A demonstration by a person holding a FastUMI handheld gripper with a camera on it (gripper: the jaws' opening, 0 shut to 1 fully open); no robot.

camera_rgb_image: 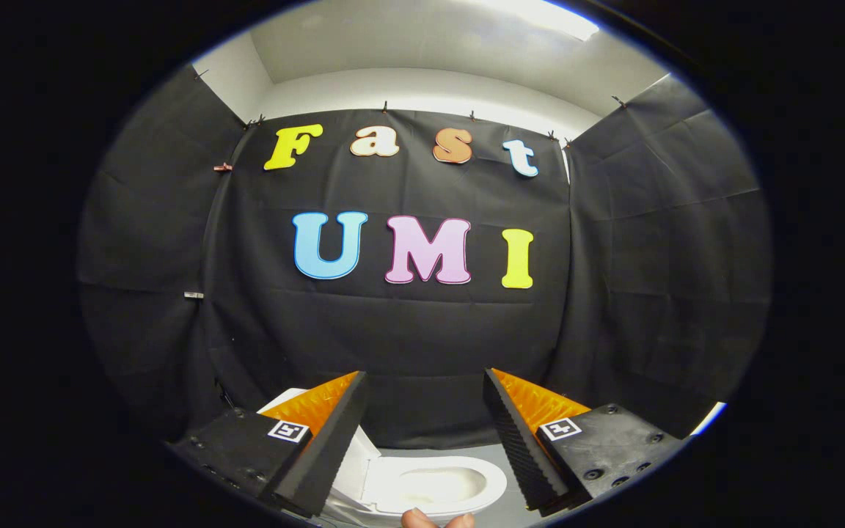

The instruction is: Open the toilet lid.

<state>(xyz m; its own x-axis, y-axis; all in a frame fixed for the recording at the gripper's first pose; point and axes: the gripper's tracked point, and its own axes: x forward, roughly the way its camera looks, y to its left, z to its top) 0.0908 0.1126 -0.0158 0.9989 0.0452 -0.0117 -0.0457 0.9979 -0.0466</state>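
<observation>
The hand-held gripper [422, 440] is spread wide, its two black, orange-backed fingers [327, 447] well apart with nothing between the pads. Each finger carries a small square black-and-white marker [289, 430] on its base.

Below and between the fingers sits a small white toilet [433, 488] on a grey floor [466, 451], its bowl open to view and its oval seat ring down. The toilet lid [353, 466] already stands raised, tilted up at the left side of the bowl, and it is partly hidden behind the left finger. Neither finger touches the lid or the seat; the gripper hangs above the toilet, apart from it.

Fingertips of a person's hand [437, 519] show just below the bowl. Beyond the toilet hangs the booth's black cloth wall [422, 337], with a white ceiling [422, 51] above.
</observation>
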